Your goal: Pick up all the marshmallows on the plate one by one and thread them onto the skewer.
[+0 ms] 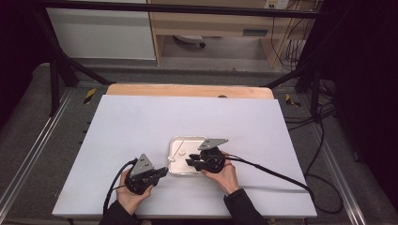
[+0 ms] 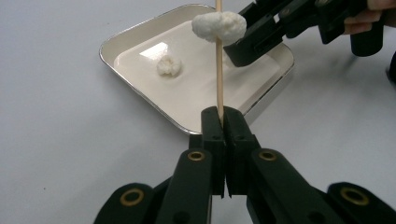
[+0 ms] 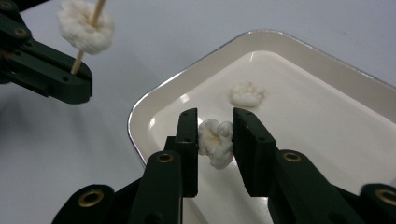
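The left gripper (image 2: 223, 122) is clamped on a stick (image 2: 218, 65) with one popcorn piece (image 2: 219, 25) threaded above its jaws. The right gripper (image 3: 214, 135) pinches a second piece (image 3: 215, 142) over the tray (image 3: 327, 60), a third (image 3: 246, 94) lying just beyond. Squeezing harder could crumble it, and a poor aim at the stick's tip would split it.
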A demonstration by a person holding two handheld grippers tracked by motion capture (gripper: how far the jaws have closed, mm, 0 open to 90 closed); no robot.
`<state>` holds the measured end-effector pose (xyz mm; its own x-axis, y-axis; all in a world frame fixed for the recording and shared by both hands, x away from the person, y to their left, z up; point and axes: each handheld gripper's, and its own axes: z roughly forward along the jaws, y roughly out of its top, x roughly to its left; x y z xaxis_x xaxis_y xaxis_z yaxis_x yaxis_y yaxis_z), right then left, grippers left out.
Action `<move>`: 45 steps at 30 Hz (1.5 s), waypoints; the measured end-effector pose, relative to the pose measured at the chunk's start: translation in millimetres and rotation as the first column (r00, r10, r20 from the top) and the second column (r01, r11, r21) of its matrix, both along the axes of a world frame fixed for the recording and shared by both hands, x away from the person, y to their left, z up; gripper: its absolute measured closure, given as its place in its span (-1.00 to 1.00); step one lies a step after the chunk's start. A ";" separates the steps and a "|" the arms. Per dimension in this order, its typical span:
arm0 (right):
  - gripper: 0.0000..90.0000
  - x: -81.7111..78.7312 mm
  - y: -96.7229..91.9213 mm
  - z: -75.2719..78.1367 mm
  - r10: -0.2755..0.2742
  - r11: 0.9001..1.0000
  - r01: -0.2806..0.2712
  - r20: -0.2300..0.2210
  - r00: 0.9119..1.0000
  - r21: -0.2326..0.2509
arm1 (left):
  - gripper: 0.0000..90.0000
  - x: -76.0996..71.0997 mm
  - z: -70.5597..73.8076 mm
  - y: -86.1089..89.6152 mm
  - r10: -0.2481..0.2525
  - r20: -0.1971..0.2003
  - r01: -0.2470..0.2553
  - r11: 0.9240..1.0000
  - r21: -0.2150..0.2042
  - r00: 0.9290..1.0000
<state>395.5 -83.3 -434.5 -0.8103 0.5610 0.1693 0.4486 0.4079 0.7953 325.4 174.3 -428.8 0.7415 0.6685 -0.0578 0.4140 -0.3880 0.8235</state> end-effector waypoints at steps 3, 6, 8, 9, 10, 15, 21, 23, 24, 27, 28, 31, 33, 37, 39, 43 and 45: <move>0.62 -0.4 -4.0 7.9 0.000 1.000 0.000 0.000 1.000 0.030 | 0.97 -0.5 0.0 -0.3 -0.003 0.003 0.003 1.000 -0.002 1.000; 0.63 -0.6 -10.0 17.1 -0.008 0.998 0.008 -0.002 1.000 0.066 | 0.96 -0.7 0.0 -0.6 -0.007 0.004 0.007 1.000 -0.002 1.000; 0.63 -1.2 -13.8 23.4 -0.012 0.995 0.013 -0.003 1.000 0.096 | 0.97 -1.1 0.1 -0.9 -0.009 0.006 0.009 1.000 -0.002 1.000; 0.63 -1.3 -15.7 26.4 -0.011 0.994 0.011 0.002 1.000 0.110 | 0.97 -1.3 0.1 -1.2 -0.010 0.007 0.010 1.000 -0.004 1.000; 0.63 -1.6 -17.4 29.6 -0.016 0.992 0.016 0.001 1.000 0.121 | 0.97 -1.7 0.3 -1.4 -0.011 0.008 0.011 1.000 -0.005 1.000; 0.64 -0.3 -26.1 45.1 -0.033 0.983 0.030 0.014 0.999 0.179 | 0.96 -3.0 0.5 -2.3 -0.021 0.012 0.021 1.000 -0.007 1.000; 0.64 2.6 -37.0 62.9 -0.053 0.964 0.045 0.022 0.998 0.262 | 0.97 -4.5 1.0 -3.3 -0.037 0.025 0.037 0.999 -0.009 0.999; 0.64 3.7 -39.9 68.3 -0.053 0.953 0.045 0.022 0.998 0.300 | 0.96 -4.8 0.9 -3.9 -0.042 0.028 0.043 0.999 -0.007 0.999; 0.64 4.3 -41.0 70.6 -0.052 0.946 0.043 0.020 0.998 0.321 | 0.97 -4.8 1.0 -4.2 -0.045 0.030 0.045 0.999 -0.005 0.999; 0.64 5.5 -42.5 75.0 -0.040 0.928 0.034 0.009 0.999 0.372 | 0.97 -5.1 0.7 -5.5 -0.049 0.031 0.049 0.999 -0.004 0.998; 0.64 5.6 -42.2 75.7 -0.037 0.925 0.032 0.007 0.999 0.380 | 0.97 -5.1 0.7 -5.6 -0.055 0.031 0.055 0.998 -0.001 0.998; 0.64 5.9 -41.3 75.5 -0.027 0.921 0.025 -0.001 1.000 0.388 | 0.97 -5.6 0.5 -6.9 -0.059 0.033 0.059 0.998 0.001 0.998; 0.64 6.5 -40.4 74.4 -0.022 0.920 0.023 -0.007 1.000 0.392 | 0.97 -6.0 0.4 -7.8 -0.063 0.034 0.063 0.998 0.003 0.997; 0.64 7.5 -38.5 72.4 -0.008 0.914 0.017 -0.024 1.000 0.405 | 0.97 -6.5 0.4 -8.9 -0.069 0.036 0.069 0.998 0.004 0.997; 0.64 7.6 -37.7 71.7 -0.001 0.913 0.012 -0.028 1.000 0.408 | 0.97 -6.5 0.6 -8.8 -0.073 0.037 0.072 0.997 0.007 0.997; 0.64 8.0 -36.2 69.4 0.010 0.914 0.007 -0.040 0.999 0.405 | 0.97 -6.5 0.6 -8.9 -0.076 0.037 0.076 0.997 0.008 0.996; 0.64 8.1 -35.3 68.2 0.014 0.914 0.005 -0.045 0.999 0.405 | 0.97 -6.5 0.3 -9.1 -0.078 0.036 0.078 0.997 0.012 0.996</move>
